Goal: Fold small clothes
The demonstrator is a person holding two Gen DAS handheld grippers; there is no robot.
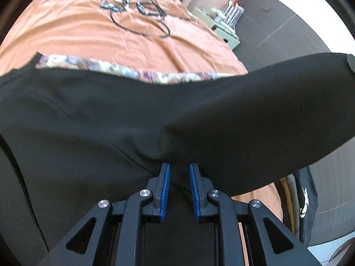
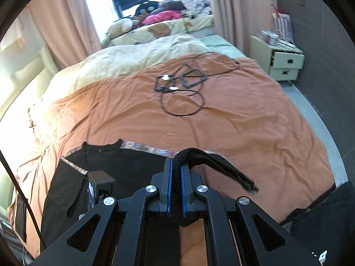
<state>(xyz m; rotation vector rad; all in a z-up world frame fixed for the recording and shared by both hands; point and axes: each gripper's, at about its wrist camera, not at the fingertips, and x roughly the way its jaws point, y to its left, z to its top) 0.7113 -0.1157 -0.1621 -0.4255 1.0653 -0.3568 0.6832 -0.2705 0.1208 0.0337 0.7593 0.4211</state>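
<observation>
Open orange bedspread (image 2: pixel 244 119) ahead, only tangled black cables (image 2: pixel 184 88) mid-bed, nightstand (image 2: pixel 286 64) far right

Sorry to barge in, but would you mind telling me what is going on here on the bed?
A person is folding a black garment on the orange bedspread with two handheld grippers. The right gripper is clamped on a bunched edge of the fabric, held above the bed. The left gripper has fabric between its narrowly parted fingers. A black cable lies further up the bed.

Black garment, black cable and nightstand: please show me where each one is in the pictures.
black garment (image 1: pixel 199 115): left wrist view, middle of the lifted cloth.
black cable (image 2: pixel 184 108): right wrist view, its loop on the bedcover.
nightstand (image 2: pixel 286 63): right wrist view, drawer front.
</observation>
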